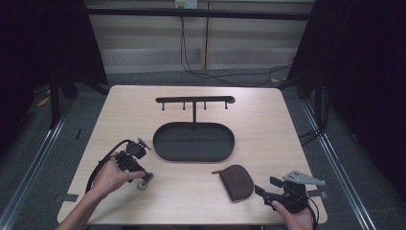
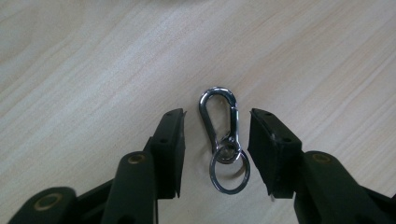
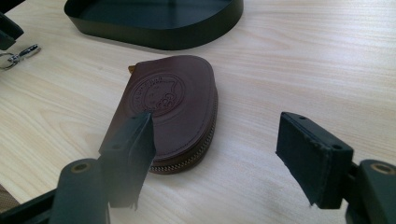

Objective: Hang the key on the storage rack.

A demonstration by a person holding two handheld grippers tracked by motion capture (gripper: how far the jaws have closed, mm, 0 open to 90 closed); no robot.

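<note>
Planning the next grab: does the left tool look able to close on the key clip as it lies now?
Probably yes: the left tool is open, with the key clip lying flat between its jaws, nothing between them.

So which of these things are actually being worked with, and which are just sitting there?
In use:
- key clip, lying between the open jaws of the left gripper
- brown pouch, just ahead of the open right gripper

Lying about:
- black tray
- hook rack behind it
- table
</note>
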